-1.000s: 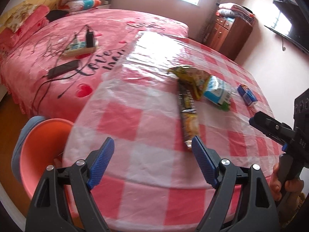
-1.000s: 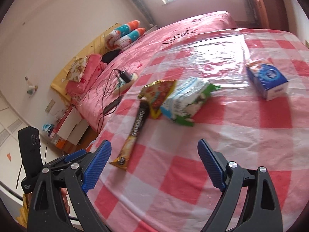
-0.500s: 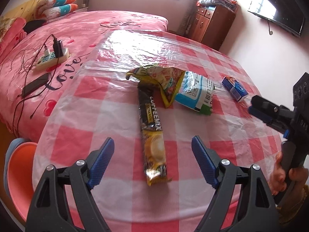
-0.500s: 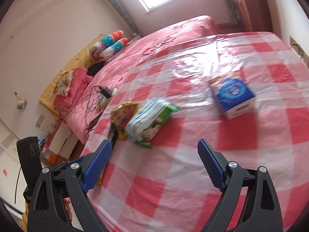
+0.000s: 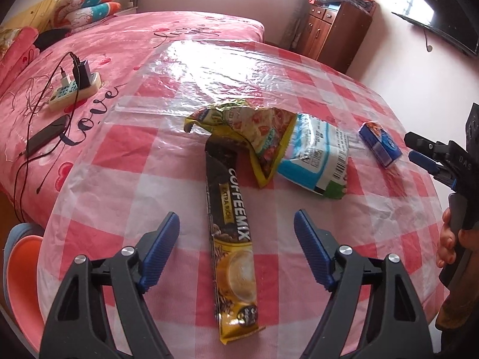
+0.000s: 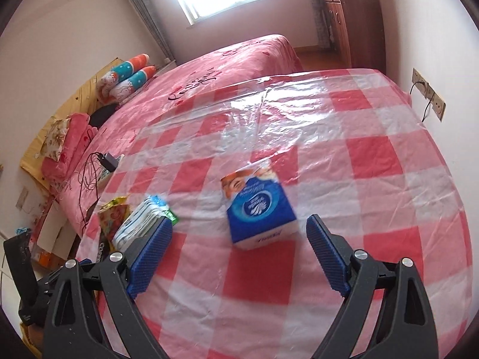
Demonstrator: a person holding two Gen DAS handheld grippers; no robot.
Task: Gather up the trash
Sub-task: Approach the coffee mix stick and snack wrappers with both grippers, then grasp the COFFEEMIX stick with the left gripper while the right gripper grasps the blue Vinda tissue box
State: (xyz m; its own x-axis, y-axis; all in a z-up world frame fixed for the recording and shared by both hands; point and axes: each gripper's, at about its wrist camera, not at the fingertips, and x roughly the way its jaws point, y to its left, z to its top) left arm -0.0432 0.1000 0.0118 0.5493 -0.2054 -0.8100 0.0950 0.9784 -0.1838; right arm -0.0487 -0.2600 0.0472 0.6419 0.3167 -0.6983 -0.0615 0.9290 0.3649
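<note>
Your left gripper straddles the Coffeemix sachet, which lies flat on the checked tabletop; its jaws are closing, with the sachet between them but not yet touched. Lower the jaws until both tips meet the plastic cover, keep the sachet centred in the gap, then finish closing across its narrow width (a flat foil packet tends to slip out if pinched only at an edge). Lift it clear of the yellow snack wrapper, which overlaps its far end. Your right gripper has its jaws wide and empty, lined up on the blue tissue pack, which sits just ahead of them near the middle of the tabletop. Advance until the pack sits fully between the jaws before closing. Count of trash in view: one coffee sachet, one yellow snack wrapper, one white-and-blue bag, one blue tissue pack, four pieces in total, all on the tabletop.
</note>
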